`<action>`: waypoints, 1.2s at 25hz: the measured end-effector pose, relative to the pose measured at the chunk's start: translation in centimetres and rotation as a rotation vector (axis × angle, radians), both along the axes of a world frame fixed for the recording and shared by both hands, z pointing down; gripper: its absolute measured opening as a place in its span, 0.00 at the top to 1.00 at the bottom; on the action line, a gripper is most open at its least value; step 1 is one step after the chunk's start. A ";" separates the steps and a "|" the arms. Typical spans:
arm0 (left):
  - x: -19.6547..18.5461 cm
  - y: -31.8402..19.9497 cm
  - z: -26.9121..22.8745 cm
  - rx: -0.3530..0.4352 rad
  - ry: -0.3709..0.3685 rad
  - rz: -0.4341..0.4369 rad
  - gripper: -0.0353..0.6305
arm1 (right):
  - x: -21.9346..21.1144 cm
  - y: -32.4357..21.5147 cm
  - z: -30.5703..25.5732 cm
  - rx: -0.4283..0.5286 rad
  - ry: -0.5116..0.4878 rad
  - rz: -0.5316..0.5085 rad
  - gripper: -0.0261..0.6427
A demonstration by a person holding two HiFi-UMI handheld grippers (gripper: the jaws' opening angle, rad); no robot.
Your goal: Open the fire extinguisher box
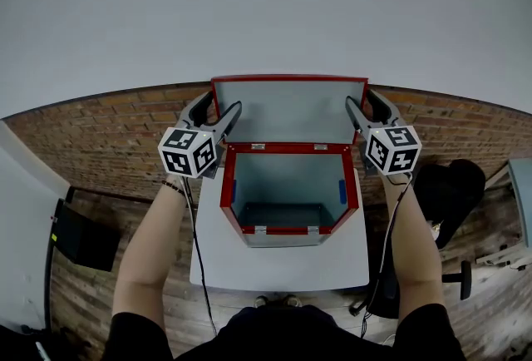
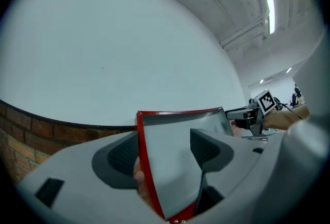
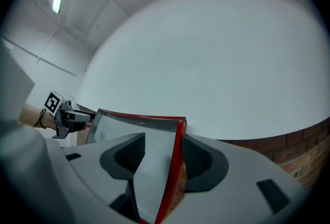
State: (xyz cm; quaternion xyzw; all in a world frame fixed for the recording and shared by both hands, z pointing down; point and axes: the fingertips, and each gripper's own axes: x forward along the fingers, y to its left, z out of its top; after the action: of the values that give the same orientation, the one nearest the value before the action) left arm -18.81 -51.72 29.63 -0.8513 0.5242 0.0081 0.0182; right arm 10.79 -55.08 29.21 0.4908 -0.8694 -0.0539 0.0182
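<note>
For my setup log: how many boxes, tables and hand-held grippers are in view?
box: 1
table: 1
hand-held grippers: 2, the left hand-held gripper and the right hand-held gripper
Total: 4

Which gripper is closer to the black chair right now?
Right. The right gripper straddles the right edge of the raised lid, with the black chair on that side. The left gripper straddles the lid's left edge, across the box.
</note>
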 end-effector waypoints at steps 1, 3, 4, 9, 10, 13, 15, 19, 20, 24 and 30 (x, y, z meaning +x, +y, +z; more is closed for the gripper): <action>0.0 0.0 0.0 0.000 -0.005 0.000 0.41 | 0.0 0.1 0.0 0.007 0.004 0.002 0.61; -0.1 0.3 0.1 0.001 -0.006 -0.011 0.41 | 0.3 0.6 -0.3 0.027 0.006 0.011 0.61; -0.3 0.6 0.1 0.006 -0.001 -0.026 0.41 | 0.5 1.2 -0.6 0.039 0.005 0.018 0.61; 0.4 4.3 -1.4 0.109 0.007 -0.072 0.41 | -0.1 5.4 -1.3 0.061 -0.007 -0.017 0.61; 1.2 5.4 -1.7 0.125 0.007 -0.050 0.41 | -0.4 6.4 -1.3 0.060 -0.011 -0.031 0.61; 3.9 8.6 -2.4 0.148 0.012 0.024 0.42 | -1.5 9.3 -1.6 0.060 -0.018 -0.066 0.66; 5.3 10.7 -2.7 0.158 0.019 0.064 0.47 | -2.1 11.3 -1.9 0.066 -0.027 -0.079 0.75; 7.2 15.0 -2.7 0.165 0.036 0.128 0.63 | -2.9 15.3 -2.2 0.078 -0.044 -0.106 0.90; 7.4 16.0 -2.6 0.163 0.045 0.135 0.70 | -3.3 16.3 -2.2 0.078 -0.044 -0.122 0.91; 7.9 19.1 -1.6 0.144 0.070 0.146 0.85 | -4.4 20.1 -1.8 0.071 -0.062 -0.175 0.93; 8.3 22.5 1.7 0.090 0.105 0.158 0.87 | -6.1 23.7 0.8 0.010 -0.090 -0.219 0.93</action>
State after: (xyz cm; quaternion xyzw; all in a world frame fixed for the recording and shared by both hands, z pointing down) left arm -10.48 -29.23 31.30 -0.8869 0.4546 0.0775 0.0282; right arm 4.70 -31.41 30.01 0.3950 -0.9174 -0.0377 -0.0294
